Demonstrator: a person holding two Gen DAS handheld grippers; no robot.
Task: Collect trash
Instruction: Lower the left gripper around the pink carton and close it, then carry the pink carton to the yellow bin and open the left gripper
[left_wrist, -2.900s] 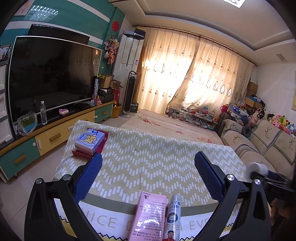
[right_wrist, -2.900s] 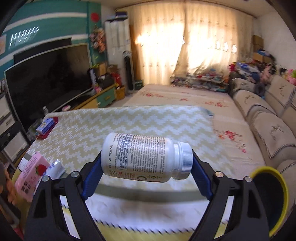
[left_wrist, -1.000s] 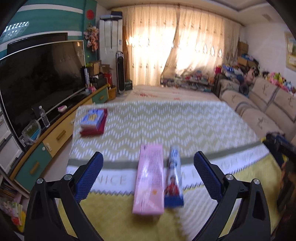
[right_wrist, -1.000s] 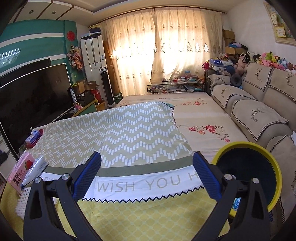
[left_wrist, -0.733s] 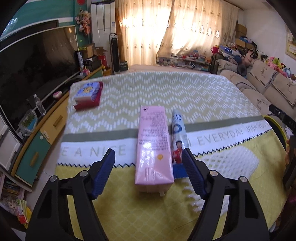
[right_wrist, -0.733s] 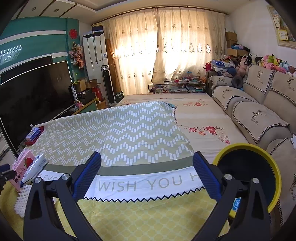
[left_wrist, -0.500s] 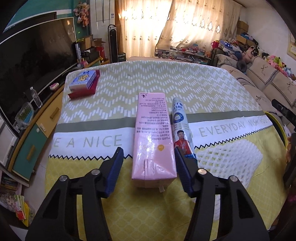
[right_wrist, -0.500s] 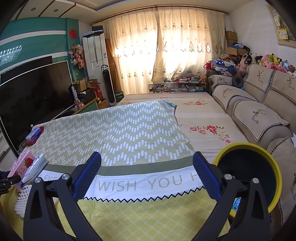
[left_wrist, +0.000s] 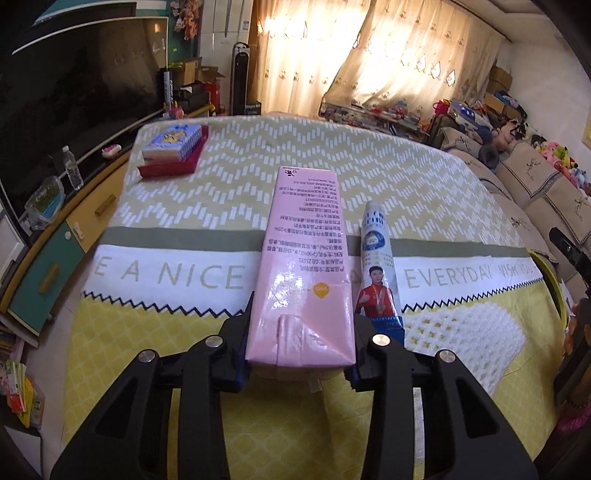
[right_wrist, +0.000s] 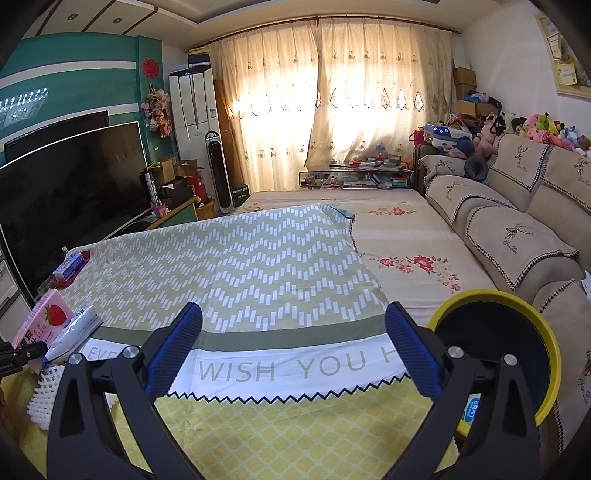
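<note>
On a cloth-covered tabletop (left_wrist: 177, 236) in a curtained living room, a pink carton (left_wrist: 303, 266) lies beside a tube (left_wrist: 376, 266). The left tongs (left_wrist: 300, 332), angled downward, have just been closing and now clamp the carton's near end. The right tongs (right_wrist: 291, 347) stand wide open, empty, beside a yellow-rimmed bin (right_wrist: 546, 332).

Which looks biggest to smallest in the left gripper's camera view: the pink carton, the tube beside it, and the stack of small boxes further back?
1. Pink carton, clearly the largest, though it is also nearest the camera.
2. Tube, thinner and shorter.
3. Stack of small boxes, which looks smallest, but it lies further off, so its true size is unsure.
</note>
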